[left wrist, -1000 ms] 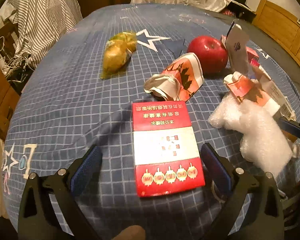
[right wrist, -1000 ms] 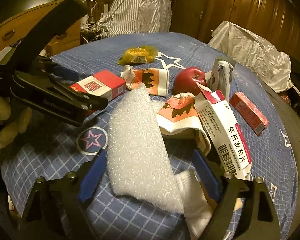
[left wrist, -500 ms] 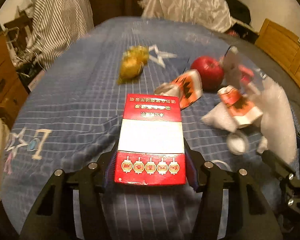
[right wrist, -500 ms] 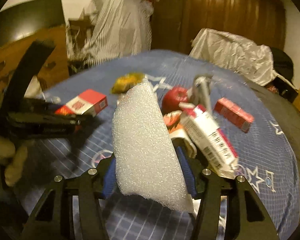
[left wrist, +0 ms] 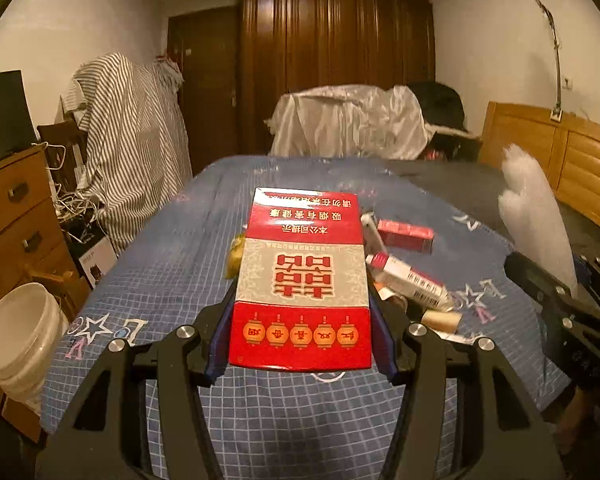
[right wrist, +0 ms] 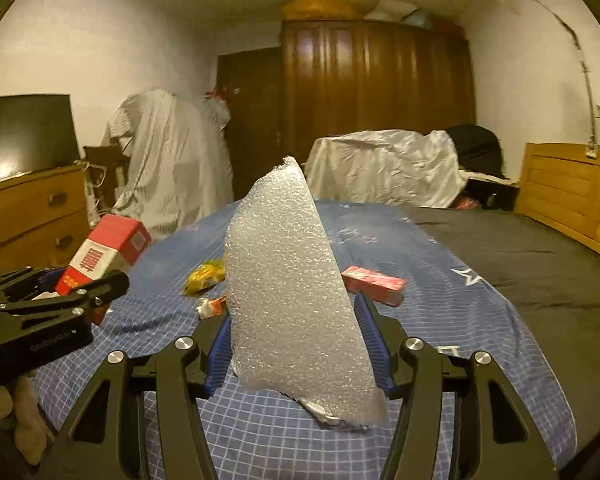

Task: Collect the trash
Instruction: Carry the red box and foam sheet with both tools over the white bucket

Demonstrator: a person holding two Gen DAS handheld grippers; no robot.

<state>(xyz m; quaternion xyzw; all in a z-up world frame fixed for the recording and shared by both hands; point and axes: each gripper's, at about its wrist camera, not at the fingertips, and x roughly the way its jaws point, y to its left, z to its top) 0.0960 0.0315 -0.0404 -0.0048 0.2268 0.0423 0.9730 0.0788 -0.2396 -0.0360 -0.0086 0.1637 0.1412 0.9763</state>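
Holding two trash pieces aloft: left tool (left wrist: 300, 360) pinching flat red-and-white cardboard carton (left wrist: 302, 276), right tool (right wrist: 298, 354) pinching white foam sheet (right wrist: 292, 280). Remaining on blue checked bedspread (left wrist: 172, 264) (nothing binned yet): small red box (left wrist: 406, 234), yellow wrapper (right wrist: 204, 276), other cartons.

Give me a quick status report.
Left gripper shut on red carton, lifted. Right gripper shut on foam sheet. White bucket beside bed, path unobstructed.
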